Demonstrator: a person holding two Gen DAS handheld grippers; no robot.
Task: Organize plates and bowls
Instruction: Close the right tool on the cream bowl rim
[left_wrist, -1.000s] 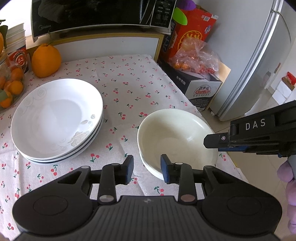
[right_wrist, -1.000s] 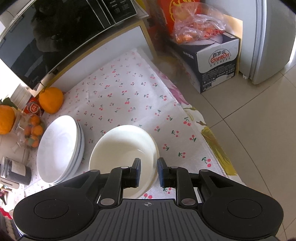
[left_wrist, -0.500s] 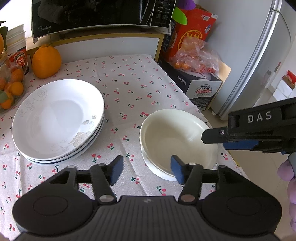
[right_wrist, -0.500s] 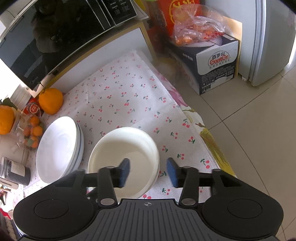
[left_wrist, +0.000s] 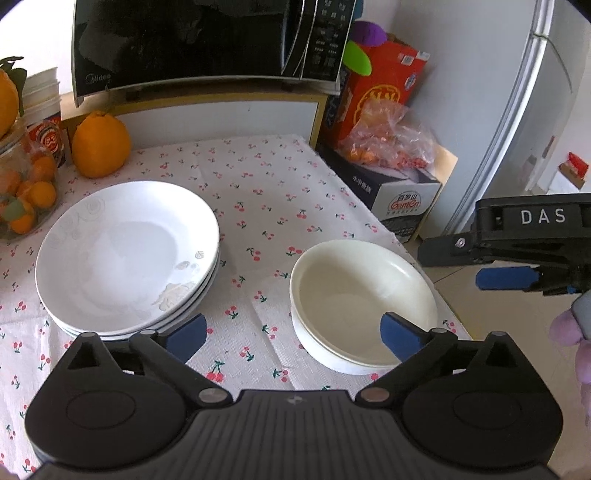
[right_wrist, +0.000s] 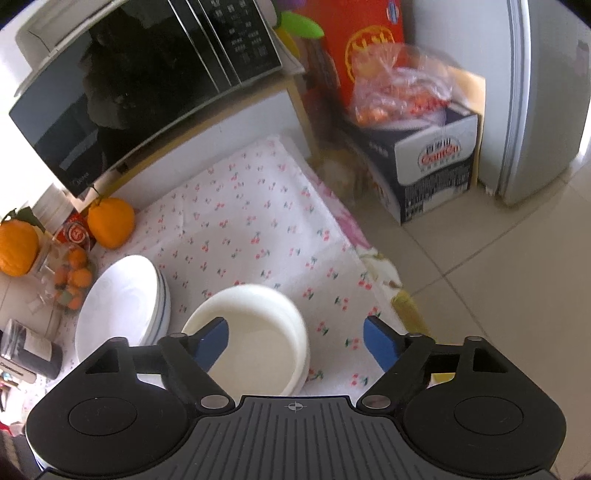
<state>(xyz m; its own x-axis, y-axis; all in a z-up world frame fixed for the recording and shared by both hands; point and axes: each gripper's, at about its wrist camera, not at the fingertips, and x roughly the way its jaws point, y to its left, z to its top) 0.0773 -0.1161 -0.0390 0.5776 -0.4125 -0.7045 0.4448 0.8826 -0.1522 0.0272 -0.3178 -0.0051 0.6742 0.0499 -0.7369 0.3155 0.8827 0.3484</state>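
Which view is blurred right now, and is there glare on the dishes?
Left wrist view: sharp; soft sheen on the stacked plates, no harsh glare on the cream bowls; fisheye bends the fridge edge. Right wrist view: motion blur smears the bag of fruit and the bowls' far rim; the microwave door mirrors dark reflections.

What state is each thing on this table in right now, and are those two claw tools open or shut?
Plates: stacked, upright, empty.
Bowls: nested, upright, empty, beside the plates.
Left gripper: fingers just opened wide, holding nothing.
Right gripper: fingers just opened, holding nothing.
Microwave: door closed.
Jar of small oranges: upright.
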